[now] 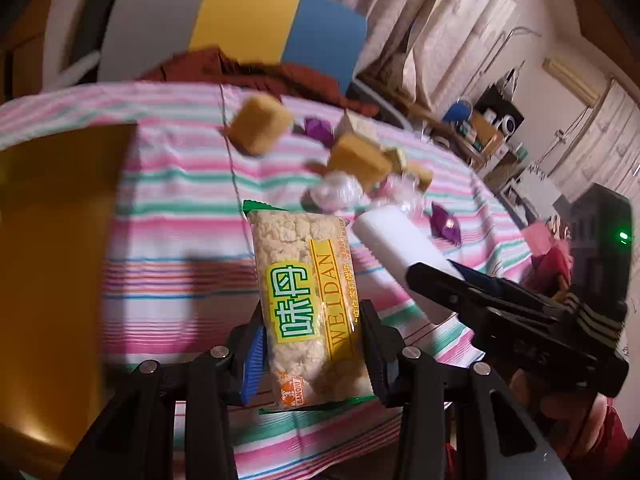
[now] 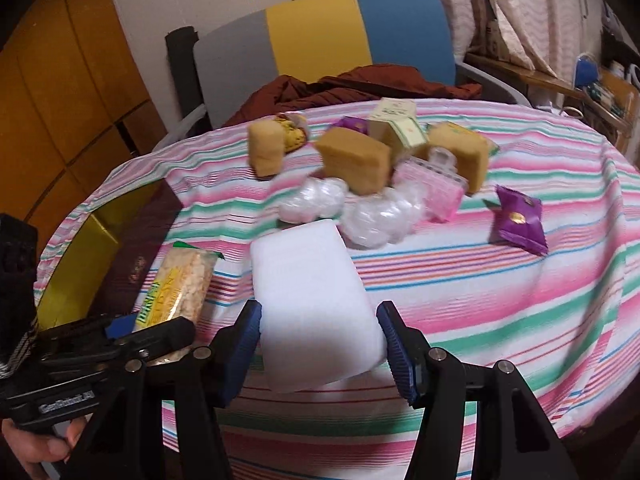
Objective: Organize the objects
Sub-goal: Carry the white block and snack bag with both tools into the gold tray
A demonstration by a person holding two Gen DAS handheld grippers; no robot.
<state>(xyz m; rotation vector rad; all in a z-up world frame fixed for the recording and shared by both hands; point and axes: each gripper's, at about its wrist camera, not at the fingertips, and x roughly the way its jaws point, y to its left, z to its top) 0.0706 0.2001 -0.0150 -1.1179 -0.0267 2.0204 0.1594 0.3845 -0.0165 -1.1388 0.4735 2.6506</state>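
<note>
My left gripper (image 1: 312, 344) is shut on a rice cracker packet (image 1: 308, 304) with a yellow WEIDAN label, held above the striped tablecloth. The packet also shows in the right wrist view (image 2: 176, 284), with the left gripper (image 2: 132, 332) at the lower left. My right gripper (image 2: 320, 336) is shut on a white foam block (image 2: 316, 304), held over the table. The block also shows in the left wrist view (image 1: 400, 252), with the right gripper (image 1: 448, 276) at the right.
On the striped tablecloth (image 2: 480, 300) lie tan sponges (image 2: 356, 160), clear plastic pieces (image 2: 380, 216), a pink case (image 2: 432, 184), purple packets (image 2: 520, 220) and a cream box (image 2: 394, 124). A gold box (image 2: 80, 264) sits at the left edge. A chair (image 2: 320, 32) with brown cloth stands behind.
</note>
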